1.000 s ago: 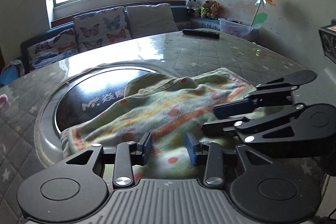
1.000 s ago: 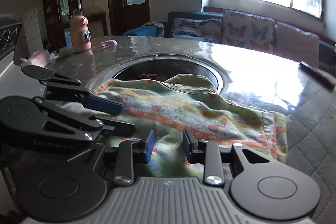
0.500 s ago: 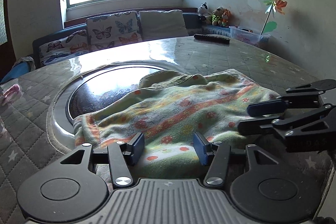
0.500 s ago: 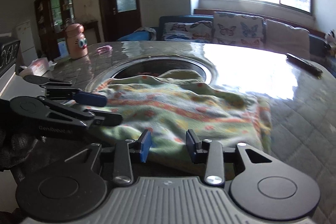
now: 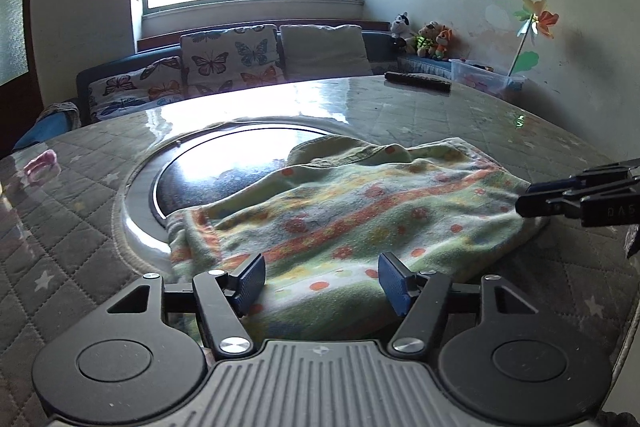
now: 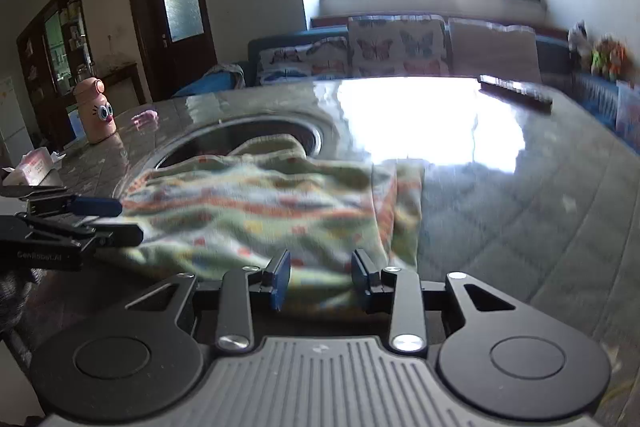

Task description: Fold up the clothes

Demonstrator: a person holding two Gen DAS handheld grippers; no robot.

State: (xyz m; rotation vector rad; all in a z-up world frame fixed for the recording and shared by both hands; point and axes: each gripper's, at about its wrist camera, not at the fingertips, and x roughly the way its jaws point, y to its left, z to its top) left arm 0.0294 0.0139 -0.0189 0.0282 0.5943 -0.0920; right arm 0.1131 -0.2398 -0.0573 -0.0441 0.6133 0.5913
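A folded garment (image 5: 352,211) (pale green with orange bands and red dots) is laid on the worktop (image 5: 460,115), its far edge draped over the rim of the round inset (image 5: 224,167) at the centre. In the left wrist view the garment is seen from the centre out to 3 o'clock, with the inset at 10 o'clock. The left gripper (image 5: 322,281) is held just above the near edge of the garment, its jaws spread wide and nothing grasped. The right gripper (image 6: 320,281) is held at the near right-hand corner of the garment, released as well, its blue pads (image 6: 280,283) apart with cloth seen between them. At 9 o'clock in the right wrist view a pink bottle (image 6: 96,111) with cartoon eyes is stood on the worktop; a dark remote (image 6: 516,93) is seen at 1 o'clock.
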